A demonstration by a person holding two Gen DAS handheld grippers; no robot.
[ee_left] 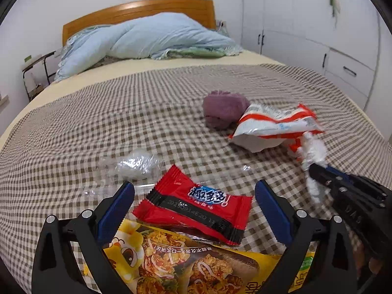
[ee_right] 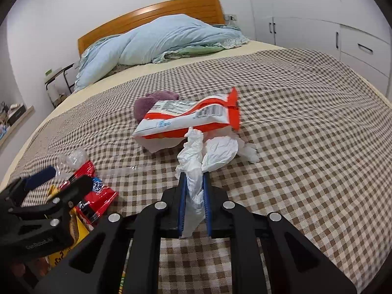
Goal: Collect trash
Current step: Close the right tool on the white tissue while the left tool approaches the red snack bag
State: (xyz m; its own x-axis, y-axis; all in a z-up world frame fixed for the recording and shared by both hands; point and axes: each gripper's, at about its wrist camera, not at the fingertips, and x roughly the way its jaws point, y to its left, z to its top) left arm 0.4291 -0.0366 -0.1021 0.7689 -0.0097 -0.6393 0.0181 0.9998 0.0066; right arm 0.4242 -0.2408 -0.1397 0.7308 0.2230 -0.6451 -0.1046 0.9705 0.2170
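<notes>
My right gripper (ee_right: 193, 175) is shut on a crumpled white tissue (ee_right: 193, 161), which sticks out past its blue pads; the same gripper (ee_left: 312, 167) and tissue (ee_left: 312, 149) show at the right of the left wrist view. My left gripper (ee_left: 194, 189) stands open over a red snack wrapper (ee_left: 193, 208), one finger on each side, not pressing it. A yellow food packet (ee_left: 186, 264) lies under that wrapper. An orange-and-white bag (ee_left: 274, 127) and clear crumpled plastic (ee_left: 137, 163) lie further out on the checked bedspread (ee_left: 122, 112).
A purple cloth ball (ee_left: 224, 109) sits behind the orange-and-white bag. A light blue quilt (ee_left: 147, 39) is heaped by the wooden headboard (ee_left: 137, 12). White cupboards (ee_left: 318, 36) line the right wall, and a small side table (ee_left: 39, 68) stands left of the bed.
</notes>
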